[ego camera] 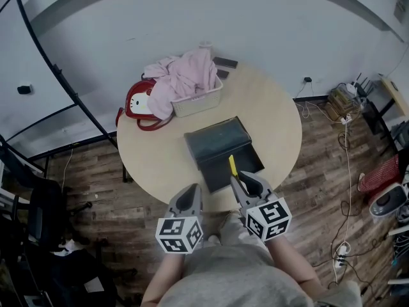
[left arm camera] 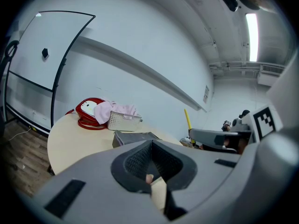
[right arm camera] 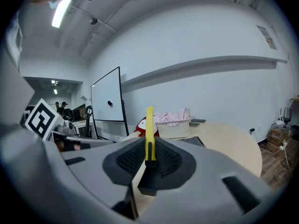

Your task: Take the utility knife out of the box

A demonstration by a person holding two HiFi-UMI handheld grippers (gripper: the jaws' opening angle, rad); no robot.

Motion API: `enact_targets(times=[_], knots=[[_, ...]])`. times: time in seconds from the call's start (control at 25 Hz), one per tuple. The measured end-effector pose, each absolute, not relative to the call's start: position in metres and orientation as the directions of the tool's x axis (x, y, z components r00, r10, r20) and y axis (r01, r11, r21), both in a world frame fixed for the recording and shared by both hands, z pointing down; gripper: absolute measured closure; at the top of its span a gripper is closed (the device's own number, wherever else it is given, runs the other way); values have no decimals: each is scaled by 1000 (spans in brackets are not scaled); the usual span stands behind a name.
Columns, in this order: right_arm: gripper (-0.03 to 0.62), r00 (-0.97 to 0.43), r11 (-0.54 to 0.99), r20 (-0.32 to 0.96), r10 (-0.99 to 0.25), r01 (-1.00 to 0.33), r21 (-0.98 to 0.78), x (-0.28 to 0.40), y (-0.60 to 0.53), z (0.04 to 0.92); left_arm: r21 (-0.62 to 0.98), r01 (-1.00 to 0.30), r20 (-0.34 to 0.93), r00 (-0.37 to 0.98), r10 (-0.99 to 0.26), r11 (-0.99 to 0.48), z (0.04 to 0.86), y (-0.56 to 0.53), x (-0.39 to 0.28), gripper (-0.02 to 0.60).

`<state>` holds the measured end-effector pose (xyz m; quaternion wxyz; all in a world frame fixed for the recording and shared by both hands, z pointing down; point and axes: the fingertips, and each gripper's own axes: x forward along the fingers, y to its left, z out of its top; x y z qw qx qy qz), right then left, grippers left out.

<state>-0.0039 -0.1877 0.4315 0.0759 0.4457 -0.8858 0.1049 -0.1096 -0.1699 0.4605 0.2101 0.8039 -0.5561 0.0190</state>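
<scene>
The yellow utility knife [ego camera: 233,166] is clamped upright between the jaws of my right gripper [ego camera: 238,180], above the near edge of the round table [ego camera: 276,123]. In the right gripper view the knife [right arm camera: 149,133] stands up out of the closed pads. The dark box [ego camera: 216,139] lies open in the middle of the table, its lid [ego camera: 233,160] folded toward me. My left gripper [ego camera: 193,189] hovers at the table's near edge, left of the right one. Its jaws are shut with nothing between them [left arm camera: 150,146]. The left gripper view shows the box [left arm camera: 133,136] ahead.
A white basket [ego camera: 198,101] with pink cloth [ego camera: 185,75] stands at the table's far side, with a red bag [ego camera: 137,104] to its left. Two dark flat items [ego camera: 225,62] lie behind the basket. Wooden floor, cables and a whiteboard surround the table.
</scene>
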Motion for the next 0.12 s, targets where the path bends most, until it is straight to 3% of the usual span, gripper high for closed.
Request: enact_targets(times=[0.12], knots=[[540,-594,584,227,-772,-803,-116,-6,-188,432,315,-903,265,380,-886,-292,461,-170,-111,577]])
